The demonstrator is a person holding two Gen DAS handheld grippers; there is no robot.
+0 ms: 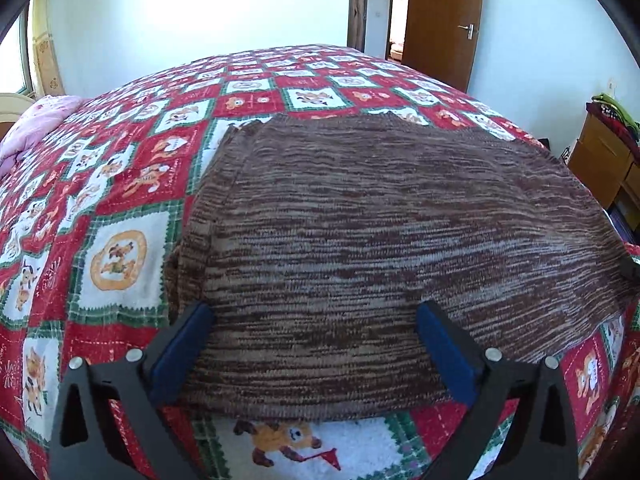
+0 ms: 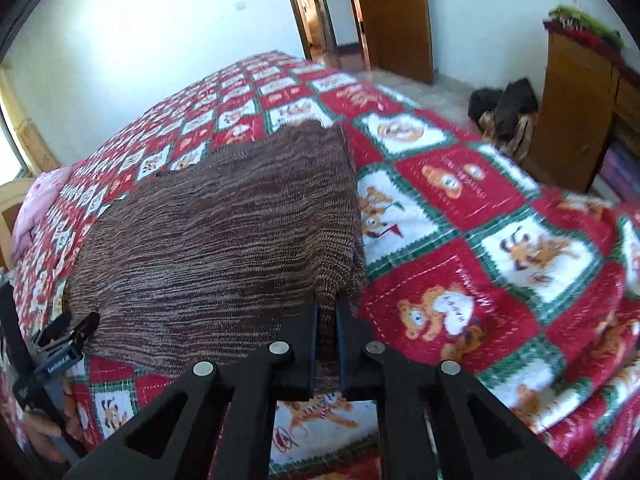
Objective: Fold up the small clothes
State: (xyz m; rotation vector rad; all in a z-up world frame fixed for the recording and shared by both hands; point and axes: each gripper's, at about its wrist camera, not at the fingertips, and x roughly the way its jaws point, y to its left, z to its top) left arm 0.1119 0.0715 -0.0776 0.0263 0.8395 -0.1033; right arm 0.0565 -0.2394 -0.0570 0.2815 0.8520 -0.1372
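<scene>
— What's blocking me on the left wrist view?

— I see the knit garment (image 1: 392,240) filling the middle and right of frame, flat on the bedspread (image 1: 100,216). Bare bedspread lies open at left and along the bottom edge.

— And the right wrist view?

— Open bedspread fills the right half. A wooden cabinet (image 2: 580,100) stands at upper right, dark bundles (image 2: 506,116) on the floor beside it. At lower left, the other gripper's handle and a hand (image 2: 52,428) crowd the edge.
</scene>
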